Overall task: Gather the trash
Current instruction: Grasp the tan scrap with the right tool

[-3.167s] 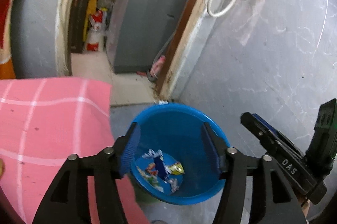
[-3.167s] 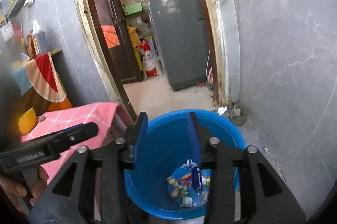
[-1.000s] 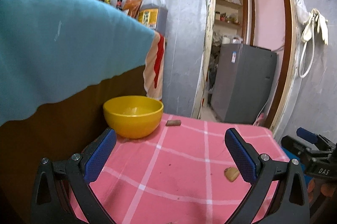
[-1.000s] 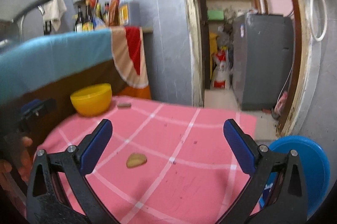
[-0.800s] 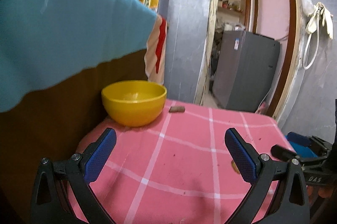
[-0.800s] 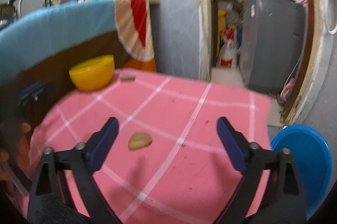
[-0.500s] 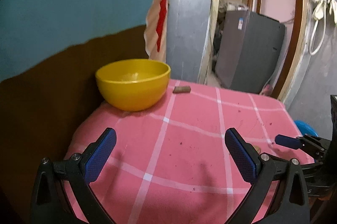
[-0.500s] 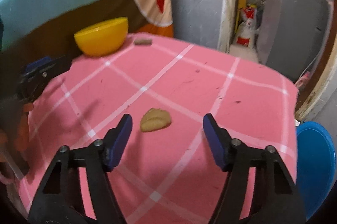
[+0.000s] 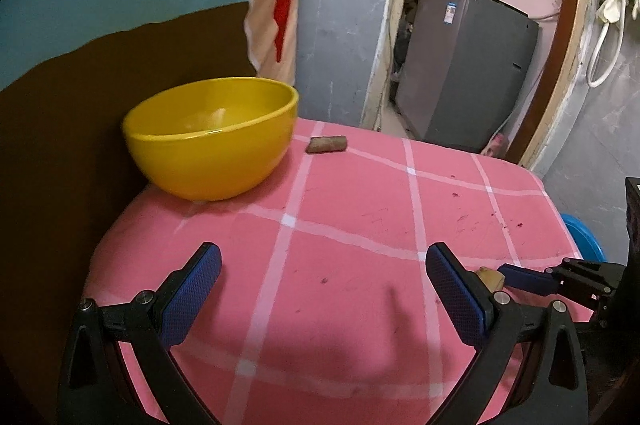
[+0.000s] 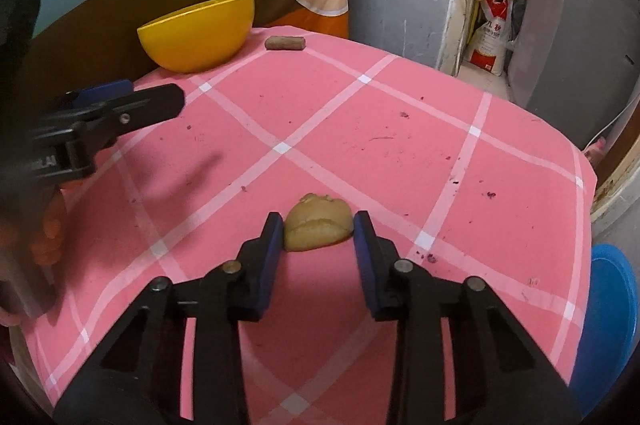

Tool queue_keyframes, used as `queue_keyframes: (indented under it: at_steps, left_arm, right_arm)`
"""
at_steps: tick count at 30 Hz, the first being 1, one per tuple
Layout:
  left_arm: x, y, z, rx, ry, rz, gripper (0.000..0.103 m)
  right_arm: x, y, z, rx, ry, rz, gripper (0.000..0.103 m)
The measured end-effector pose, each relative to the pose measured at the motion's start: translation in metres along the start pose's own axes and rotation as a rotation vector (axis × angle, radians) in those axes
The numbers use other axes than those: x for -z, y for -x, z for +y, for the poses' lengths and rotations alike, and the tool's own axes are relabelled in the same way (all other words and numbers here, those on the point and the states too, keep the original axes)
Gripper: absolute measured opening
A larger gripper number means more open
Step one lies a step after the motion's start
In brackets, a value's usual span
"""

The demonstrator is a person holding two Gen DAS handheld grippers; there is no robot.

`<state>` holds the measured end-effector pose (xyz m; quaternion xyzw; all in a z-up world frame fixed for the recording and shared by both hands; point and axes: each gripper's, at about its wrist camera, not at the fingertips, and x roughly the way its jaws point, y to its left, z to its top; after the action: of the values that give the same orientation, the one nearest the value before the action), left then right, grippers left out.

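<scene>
As right gripper [image 10: 319, 227] closes round the tan food scrap [image 10: 318, 227], keep it low & centred.
Scrap sits btwn its pads on the pink cloth [image 10: 360, 129], pads about touching; left gripper [image 9: 323, 277] spread wide, empty; blue bin [image 10: 612, 309] to right of tool.

The pink cloth [image 10: 360, 129] lies mostly bare through its middle, open to a gripper from above. A yellow bowl [image 10: 198, 33] stands at the far left corner, a brown stub [image 10: 285, 43] just beside it. The left gripper [image 9: 322, 289] hangs wide over the near left part. A tan scrap [image 10: 318, 227] lies between the closing jaws of the right gripper [image 10: 319, 231]. A blue bin [image 10: 612, 313] stands beyond the right edge.
</scene>
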<state>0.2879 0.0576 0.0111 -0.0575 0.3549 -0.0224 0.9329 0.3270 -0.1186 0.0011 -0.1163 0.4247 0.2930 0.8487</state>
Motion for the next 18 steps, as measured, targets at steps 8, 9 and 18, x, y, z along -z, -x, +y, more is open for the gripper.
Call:
queue_keyframes:
  at_steps: [8, 9, 18]
  left_arm:
    - [-0.026, -0.028, -0.016, 0.002, 0.012, 0.018, 0.095]
    - [-0.031, -0.032, -0.019, -0.007, 0.016, 0.013, 0.095]
    - [-0.063, -0.071, -0.029, -0.127, 0.083, -0.006, 0.086]
  right_arm:
    - [-0.013, 0.006, -0.035, 0.02, -0.065, -0.042, 0.043]
    - [-0.014, 0.008, -0.04, 0.014, -0.077, -0.051, 0.043]
    - [-0.022, 0.022, -0.072, -0.016, -0.136, -0.122, 0.043]
